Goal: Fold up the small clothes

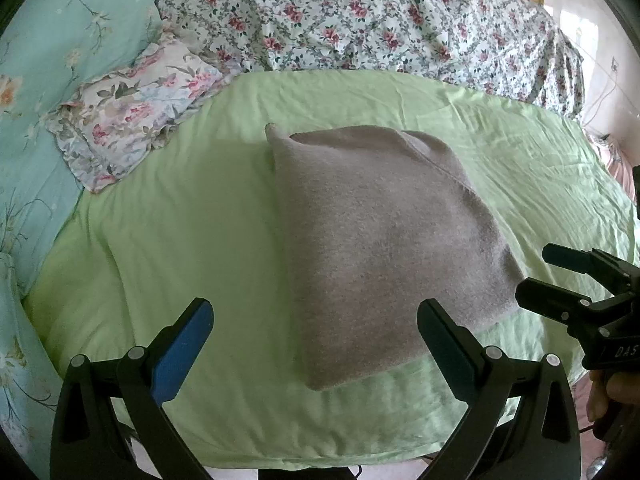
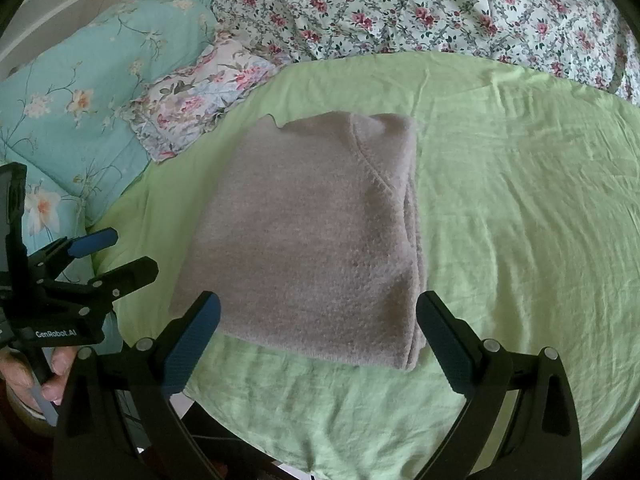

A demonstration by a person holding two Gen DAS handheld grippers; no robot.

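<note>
Folding appears nearly or fully complete; both tools released and clear of the cloth.

Lying near the front edge of the bed's wrinkled light-green sheet (image 2: 520, 200), the grey-mauve fleecy knitted garment (image 2: 320, 232) forms a compact rectangle, layered edges stacked on its right side, one small corner peaking at the far left. Whether a further fold is intended cannot be judged. The left tool (image 1: 316, 344) and the right tool (image 2: 318, 340) are each spread wide and hold nothing, positioned at the garment's near edge. Open sheet lies left, right and beyond; the floral ruffled pillow (image 1: 132, 108) and flower-print quilt (image 1: 360, 16) bound the far side, well apart.
</note>
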